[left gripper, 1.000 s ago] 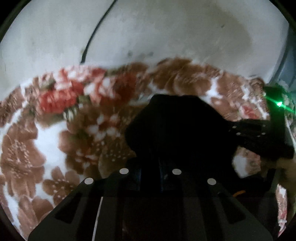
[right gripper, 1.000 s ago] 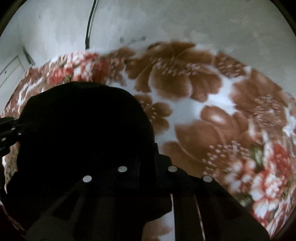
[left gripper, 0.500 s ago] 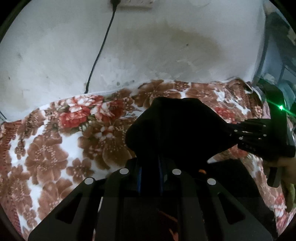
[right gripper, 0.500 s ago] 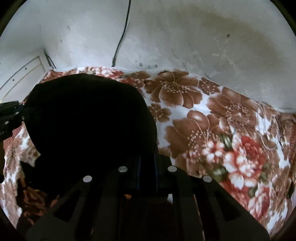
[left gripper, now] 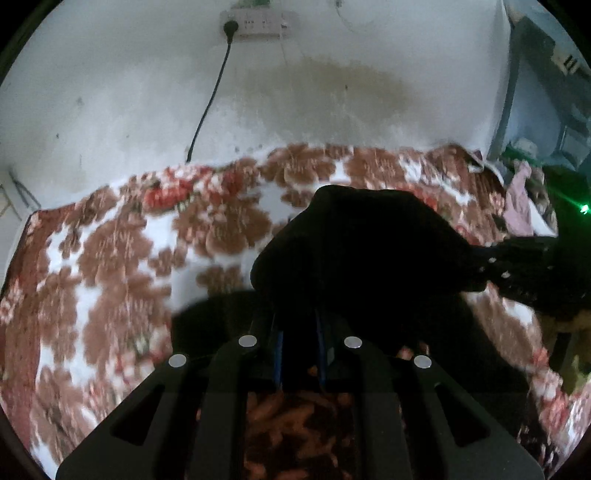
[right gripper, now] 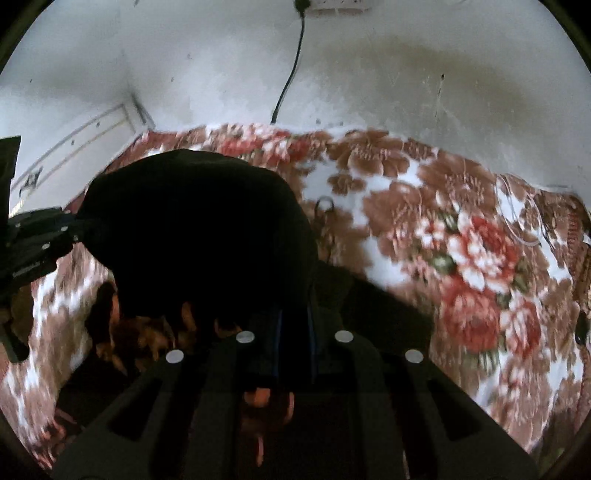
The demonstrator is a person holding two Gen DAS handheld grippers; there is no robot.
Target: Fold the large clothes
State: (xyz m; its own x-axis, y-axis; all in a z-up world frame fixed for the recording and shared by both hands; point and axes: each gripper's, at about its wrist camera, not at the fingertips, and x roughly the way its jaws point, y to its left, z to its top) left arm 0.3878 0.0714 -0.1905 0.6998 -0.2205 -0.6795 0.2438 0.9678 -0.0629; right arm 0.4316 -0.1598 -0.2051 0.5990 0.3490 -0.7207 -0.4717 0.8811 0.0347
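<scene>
A large black garment [left gripper: 365, 254] with an orange print hangs stretched between my two grippers above a flowered bed. My left gripper [left gripper: 298, 325] is shut on one edge of it; the cloth bunches over the fingertips and hides them. My right gripper [right gripper: 293, 325] is shut on another edge of the same garment [right gripper: 199, 236]. The right gripper also shows at the right edge of the left wrist view [left gripper: 532, 266], and the left gripper at the left edge of the right wrist view [right gripper: 33, 247]. The garment's lower part trails onto the bed.
A brown, red and white floral blanket [left gripper: 110, 266] covers the bed, which also shows in the right wrist view [right gripper: 461, 236]. A stained white wall [left gripper: 295, 103] stands behind, with a power strip [left gripper: 255, 24] and black cable [left gripper: 207, 107]. Pink clothes [left gripper: 521, 199] lie at far right.
Both grippers have lifted and drawn back with the garment, so more wall and the power strip show. The blanket sits lower and farther off in both views.
</scene>
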